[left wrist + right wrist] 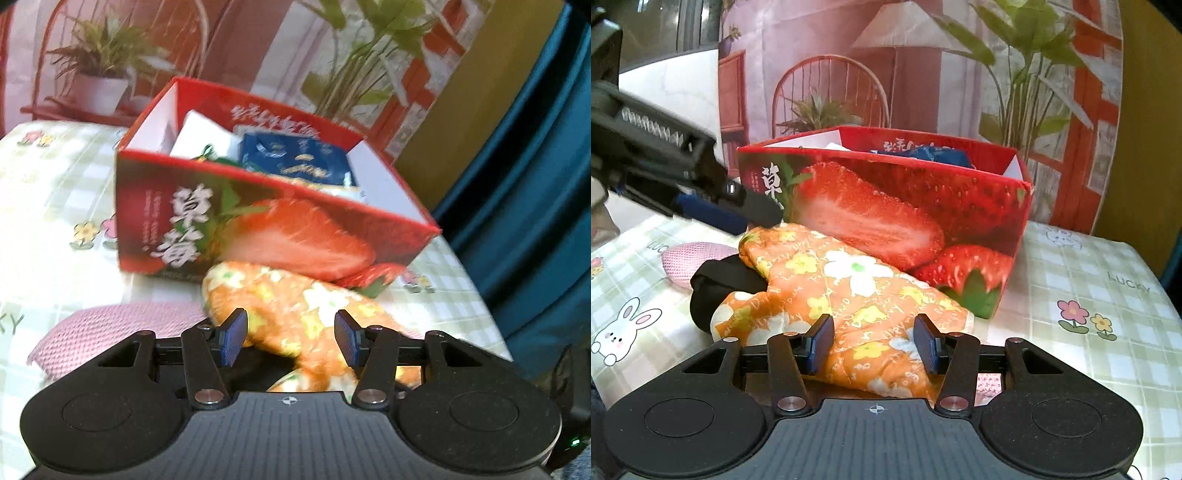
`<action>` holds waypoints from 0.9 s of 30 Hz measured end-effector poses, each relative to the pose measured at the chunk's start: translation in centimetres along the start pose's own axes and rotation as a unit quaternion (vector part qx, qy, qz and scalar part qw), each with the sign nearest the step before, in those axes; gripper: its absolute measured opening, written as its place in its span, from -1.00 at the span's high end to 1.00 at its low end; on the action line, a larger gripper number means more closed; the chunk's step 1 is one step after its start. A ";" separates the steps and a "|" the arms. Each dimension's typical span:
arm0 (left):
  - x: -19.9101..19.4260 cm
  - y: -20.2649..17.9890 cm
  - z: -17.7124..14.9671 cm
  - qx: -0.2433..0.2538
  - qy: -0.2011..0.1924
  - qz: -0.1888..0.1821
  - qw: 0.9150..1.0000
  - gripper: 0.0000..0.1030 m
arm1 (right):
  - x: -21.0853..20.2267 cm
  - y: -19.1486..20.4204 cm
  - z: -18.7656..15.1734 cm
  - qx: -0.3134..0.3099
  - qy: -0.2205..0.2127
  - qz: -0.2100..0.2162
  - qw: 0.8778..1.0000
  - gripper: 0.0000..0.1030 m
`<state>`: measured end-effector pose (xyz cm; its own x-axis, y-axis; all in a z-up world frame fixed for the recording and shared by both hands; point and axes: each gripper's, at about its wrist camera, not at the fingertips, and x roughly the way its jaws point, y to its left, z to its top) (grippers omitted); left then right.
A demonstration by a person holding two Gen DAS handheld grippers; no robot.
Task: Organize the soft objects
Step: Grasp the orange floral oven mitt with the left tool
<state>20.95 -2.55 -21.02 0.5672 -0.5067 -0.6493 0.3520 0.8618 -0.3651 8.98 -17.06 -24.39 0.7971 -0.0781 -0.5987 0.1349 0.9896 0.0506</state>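
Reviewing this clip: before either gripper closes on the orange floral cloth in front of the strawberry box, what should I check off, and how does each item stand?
1. Left gripper open around the orange floral cloth: ok.
2. Right gripper open over the same cloth: ok.
3. Strawberry box top open: ok.
4. Room left in the box beside the blue packet: cannot tell.
5. Black item free of the cloth: not ok, partly under it.
6. Pink knit piece clear of the cloth: cannot tell.

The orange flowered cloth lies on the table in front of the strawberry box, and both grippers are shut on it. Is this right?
Not quite. The orange cloth does lie in front of the strawberry box, but neither gripper is shut on it. The right wrist view shows the right gripper open around the cloth; the left wrist view shows the left gripper open too.
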 end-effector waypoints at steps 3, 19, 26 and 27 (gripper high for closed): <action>0.1 0.8 0.0 -0.011 -0.006 0.017 1.000 -0.05 | 0.1 -0.1 0.1 0.008 0.000 0.002 1.000 0.12; 2.5 1.0 0.5 -0.002 -0.007 0.053 0.999 0.31 | 0.5 -0.1 -0.2 0.007 -0.005 0.003 1.000 0.10; -0.9 -0.5 0.4 0.017 -0.049 0.047 0.998 0.63 | -0.2 -0.2 0.2 0.024 -0.006 0.013 1.000 0.12; -1.3 -0.8 0.2 0.023 -0.052 0.047 0.997 0.63 | -0.3 -0.1 0.2 0.025 -0.007 0.015 1.000 0.12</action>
<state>20.07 -2.58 -19.69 0.6729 -0.4253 -0.6052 0.3259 0.9049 -0.2736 8.85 -17.19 -24.01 0.8095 -0.0506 -0.5849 0.1400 0.9842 0.1085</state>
